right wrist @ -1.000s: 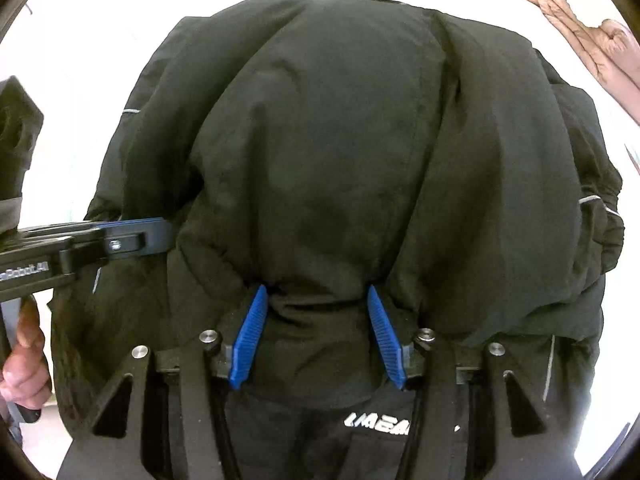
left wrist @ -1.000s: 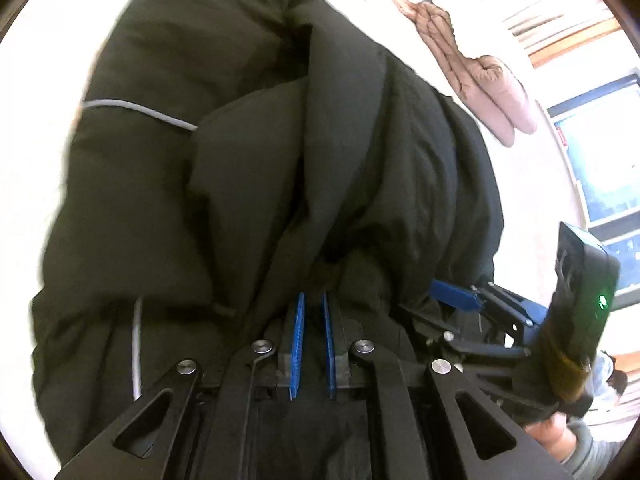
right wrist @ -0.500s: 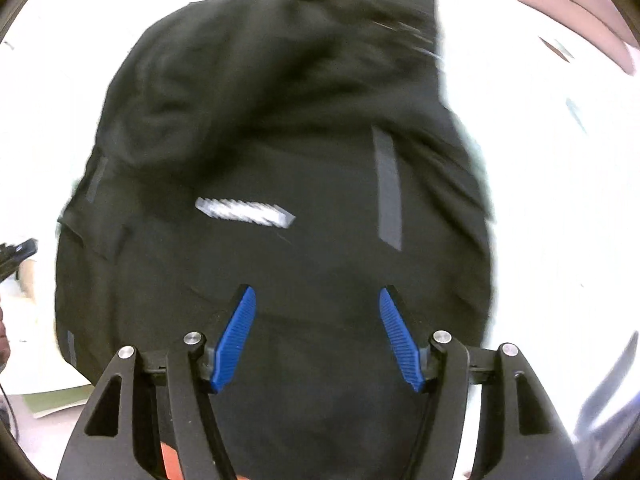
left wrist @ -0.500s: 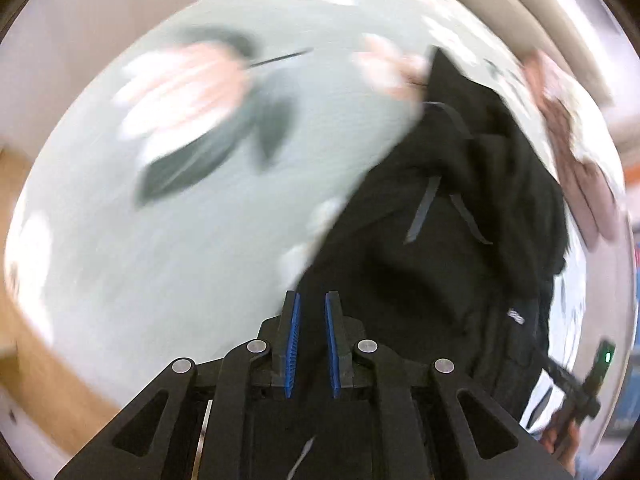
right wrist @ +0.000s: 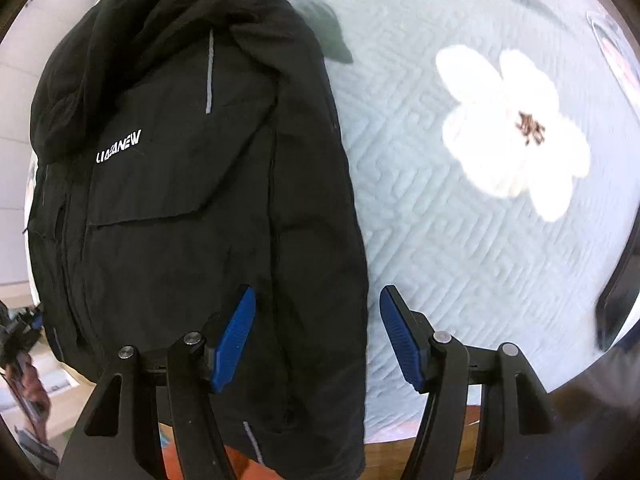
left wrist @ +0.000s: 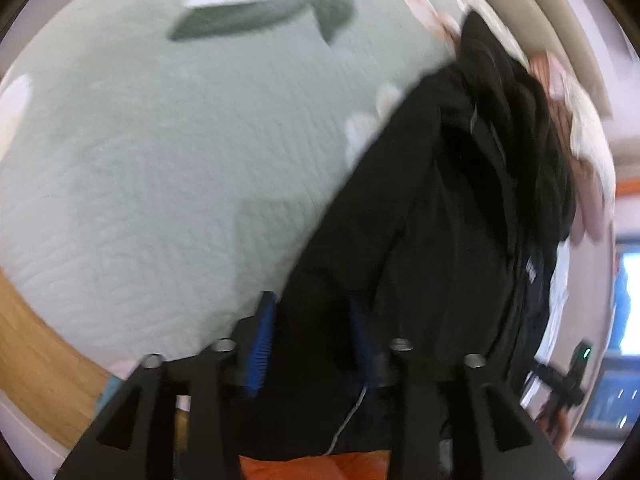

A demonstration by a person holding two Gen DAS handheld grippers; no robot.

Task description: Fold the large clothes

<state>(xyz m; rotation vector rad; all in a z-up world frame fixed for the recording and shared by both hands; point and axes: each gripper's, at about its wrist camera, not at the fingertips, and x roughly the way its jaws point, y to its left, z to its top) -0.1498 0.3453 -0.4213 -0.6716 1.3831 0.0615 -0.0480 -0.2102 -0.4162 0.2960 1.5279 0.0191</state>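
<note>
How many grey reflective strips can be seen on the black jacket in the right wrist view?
3 clearly: one strip on the upper chest of the black jacket, one at the hem, one at the left edge. Folds may hide others.

The padded black jacket (right wrist: 192,208) is plain black, broken by narrow grey reflective stripes and white slanted lettering at nine o'clock in the right wrist view; in the left wrist view the same jacket (left wrist: 448,248) reads as an unmarked dark mass from one to five o'clock. The pale sage-green quilted bedspread (right wrist: 460,260) carries a stitched zigzag pattern and a large white flower print (right wrist: 516,128) with a brown centre at two o'clock. In the left wrist view that bedspread (left wrist: 160,168) shows blurred pink petals and dark green leaves at twelve o'clock. The gripper finger pads (right wrist: 234,338) are bright blue, ribbed, on black frames.
</note>
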